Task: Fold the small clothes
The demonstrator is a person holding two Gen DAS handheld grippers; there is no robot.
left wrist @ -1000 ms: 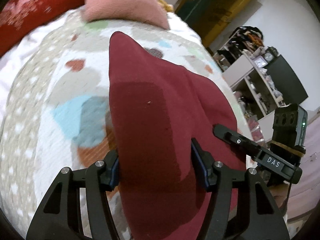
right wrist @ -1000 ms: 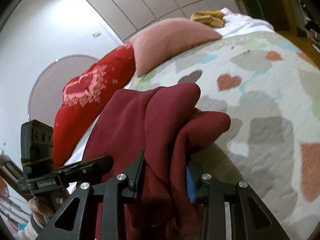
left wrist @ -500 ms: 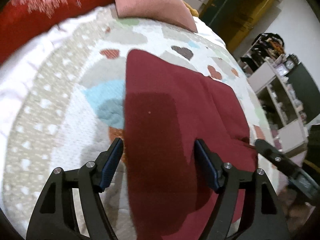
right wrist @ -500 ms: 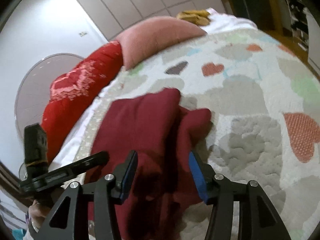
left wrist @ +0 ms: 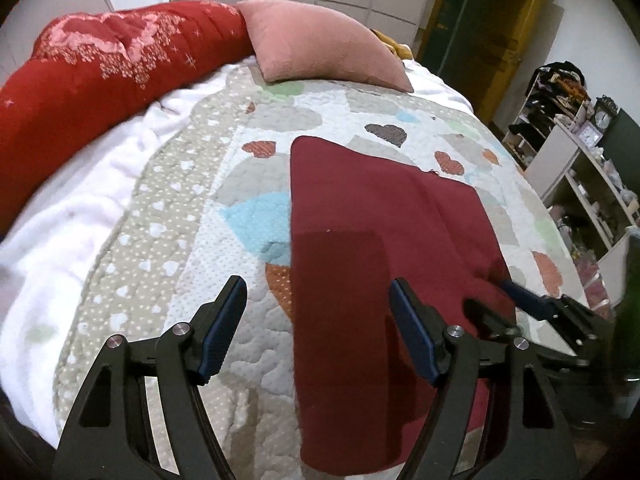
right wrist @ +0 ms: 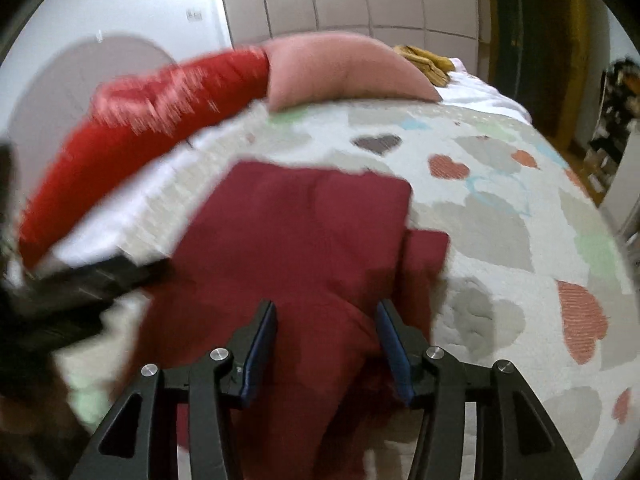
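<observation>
A bed (left wrist: 132,184) dressed in a heart-patterned quilt (left wrist: 248,344) is filling both wrist views, its white blanket (left wrist: 60,216) showing along the edge to the left of the left fingers. A long red bolster (left wrist: 100,68) with a pale pink pattern is lying across the far end of the bed, well ahead of the fingertips, and a dusty-pink pillow (left wrist: 320,52) is resting beside it on the quilt. A mustard-yellow cloth (right wrist: 424,60) is sitting just behind the pillow, and open shelving (left wrist: 580,168) crowded with small items is standing off to the right of the bed.

A dark red garment (left wrist: 380,248) is lying flat on the quilt, partly folded, with one layer overlapping another. It is stretching forward from under the right finger of the left gripper (left wrist: 318,330), whose fingers are spread wide and gripping nothing; the left finger is hanging over bare quilt. In the blurred right wrist view, the same garment (right wrist: 304,248) is lying between and beyond the fingers of the right gripper (right wrist: 326,350), which are likewise parted, with the cloth not pinched. A narrower flap of the garment is showing past its right edge, ahead of the right finger. The right gripper (left wrist: 532,312) is also appearing at the garment's right edge in the left wrist view.
</observation>
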